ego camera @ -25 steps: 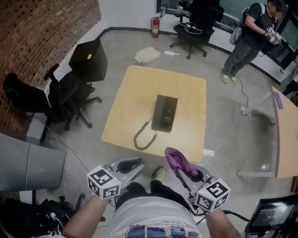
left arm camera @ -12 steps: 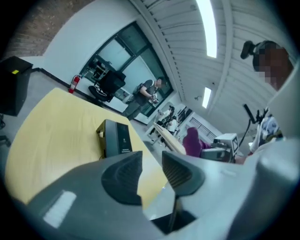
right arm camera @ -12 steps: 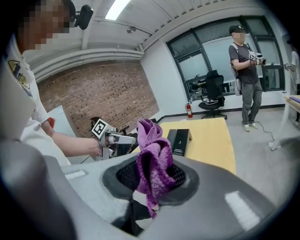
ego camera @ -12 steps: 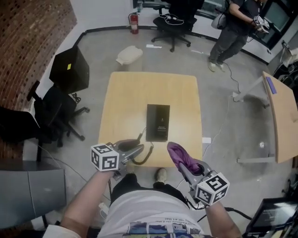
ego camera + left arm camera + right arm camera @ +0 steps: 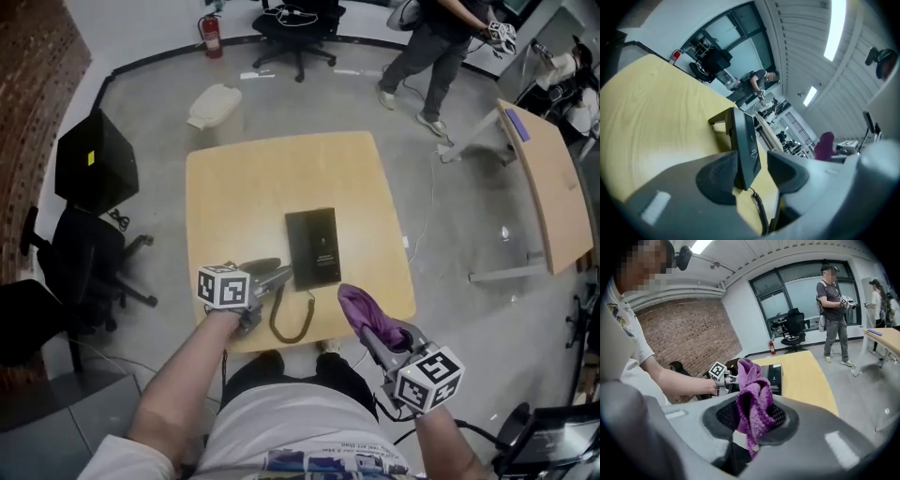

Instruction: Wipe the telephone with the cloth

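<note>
Phone [image 5: 313,246] lies flat near the middle of the tabletop [image 5: 239,183], a little toward the near edge. Its coiled cord [image 5: 292,319] loops from the near-left corner out to the near edge.

Left gripper [image 5: 752,173]: jaws opening, now well spread. The phone's near end shows edge-on in the gap. It sits close to the left pad and clear of the right one, so I see no pinch.

Right gripper [image 5: 753,417]: jaws pressed together on the purple cloth [image 5: 751,394], which bunches up above the pads. It hangs off the near-right corner, beside the phone and not touching it.

Step in hand, as I judge it: steady the phone with the left, then bring the cloth in.
- Close the left jaws on the near-left corner only. This leaves the top face open for the cloth.
- The cloth is a tight wad. Lay its loose end flat on the face and stroke from the near end to the far end.
- Stay clear of the cord, since snagging it would drag the phone.

Room:
- There is wide bare tabletop on the far and left sides, and less on the right.
- The near edge is close, so push strokes away from it, not toward it.
- The chair [image 5: 89,258] to the left and the second table [image 5: 544,178] to the right stand well apart from the work.
</note>
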